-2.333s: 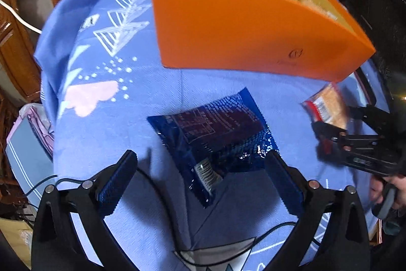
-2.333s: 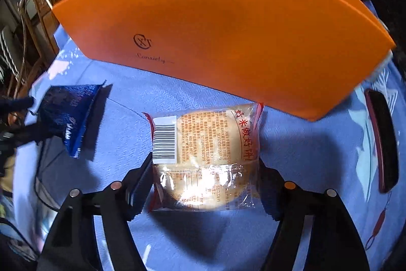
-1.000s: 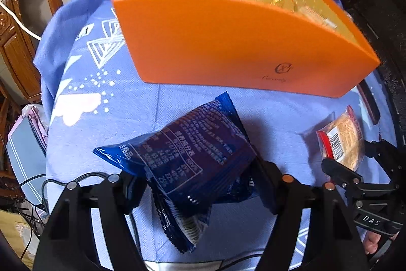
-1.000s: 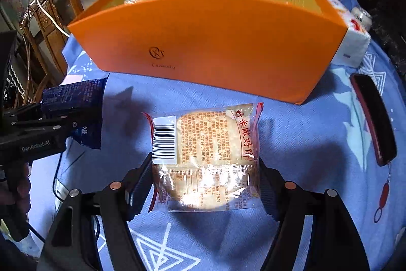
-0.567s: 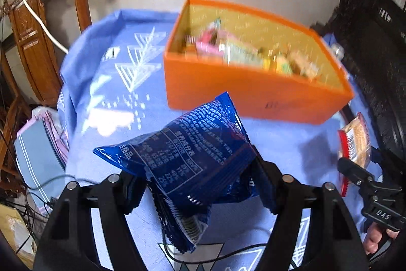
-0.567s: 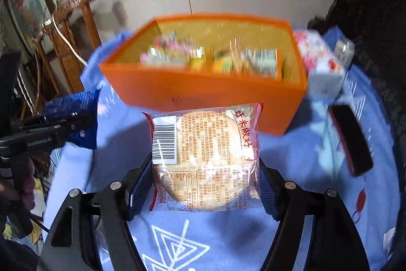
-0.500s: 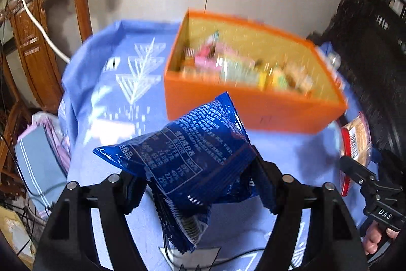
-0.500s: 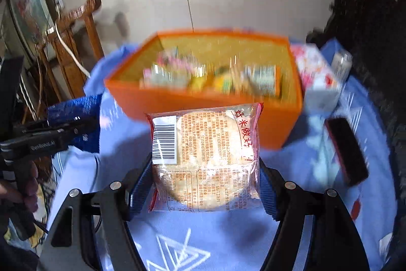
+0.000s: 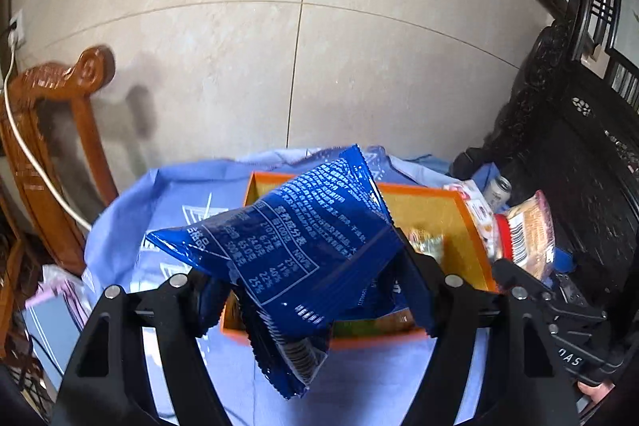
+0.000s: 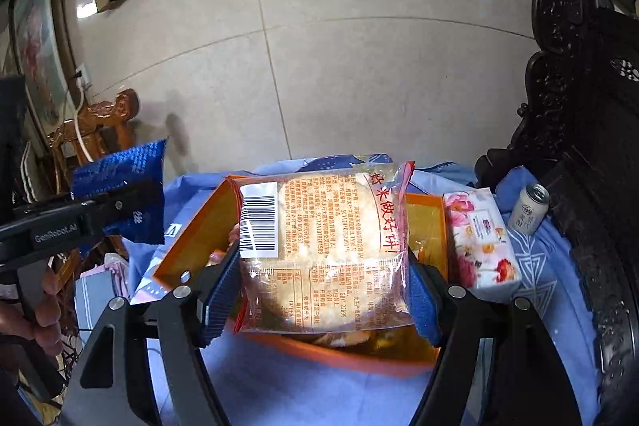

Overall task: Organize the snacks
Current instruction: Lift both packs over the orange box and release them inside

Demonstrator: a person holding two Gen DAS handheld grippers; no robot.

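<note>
The left gripper (image 9: 307, 290) is clenched on a blue snack packet (image 9: 295, 242), which is held in the air in front of the orange box (image 9: 475, 238); the packet covers most of the box in the left wrist view, so only a part of the yellow inside and a few wrappers are seen, and these are too blurred to name. The lower end of the packet hangs crumpled between the fingers (image 9: 415, 290). The right gripper (image 10: 319, 290) grasps a clear packet with a round rice cake (image 10: 323, 246); its blue pads press on both sides of the packet, and the packet hides the middle of the box behind it. The box stands on the bench (image 10: 279, 390) with a blue cloth; its near wall is partly cut off by the gripper. To the right of the box lies a flowered tissue pack (image 10: 479, 242), touching or just beside it, I cannot tell which; a small can (image 10: 529, 206) stands further back. A hand (image 10: 40, 310) at the left edge is only partly visible.
</note>
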